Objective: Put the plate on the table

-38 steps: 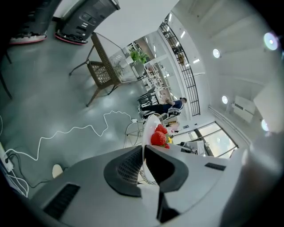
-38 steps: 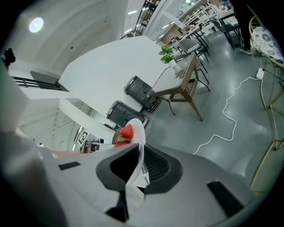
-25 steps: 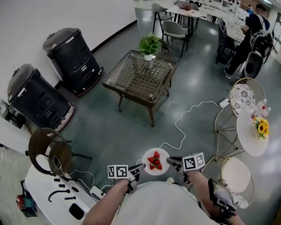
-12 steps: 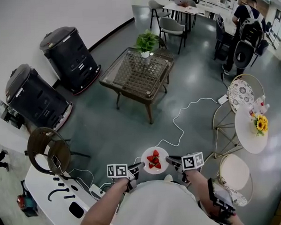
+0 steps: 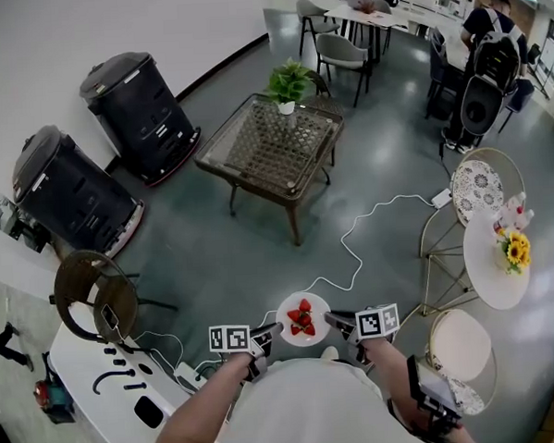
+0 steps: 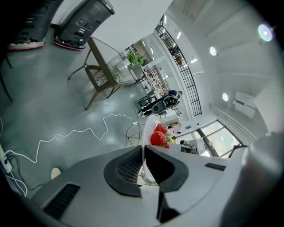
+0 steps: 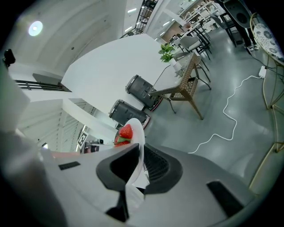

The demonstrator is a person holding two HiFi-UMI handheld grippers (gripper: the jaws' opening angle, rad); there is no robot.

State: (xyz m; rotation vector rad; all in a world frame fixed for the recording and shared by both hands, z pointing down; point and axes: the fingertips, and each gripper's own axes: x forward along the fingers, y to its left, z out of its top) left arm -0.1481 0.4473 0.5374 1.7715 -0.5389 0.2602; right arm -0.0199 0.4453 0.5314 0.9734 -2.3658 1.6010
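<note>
A white plate (image 5: 288,306) with strawberries (image 5: 302,320) on it hangs in the air near the bottom of the head view. My left gripper (image 5: 272,331) is shut on its left rim and my right gripper (image 5: 331,320) is shut on its right rim. The left gripper view has the plate (image 6: 147,128) edge-on between the jaws, with the strawberries (image 6: 159,137) above. In the right gripper view the plate (image 7: 137,133) is pinched between the jaws, strawberries (image 7: 125,131) on its left face. A glass-topped wicker table (image 5: 275,144) stands farther ahead.
A white cable (image 5: 363,231) snakes over the grey floor below the plate. Two black bins (image 5: 139,103) stand at the left wall. A small round table with flowers (image 5: 497,258) and gold chairs (image 5: 461,345) are at the right. A potted plant (image 5: 289,83) sits on the glass table.
The plate and both grippers have shifted slightly up and left in the head view. The person at the back right has moved.
</note>
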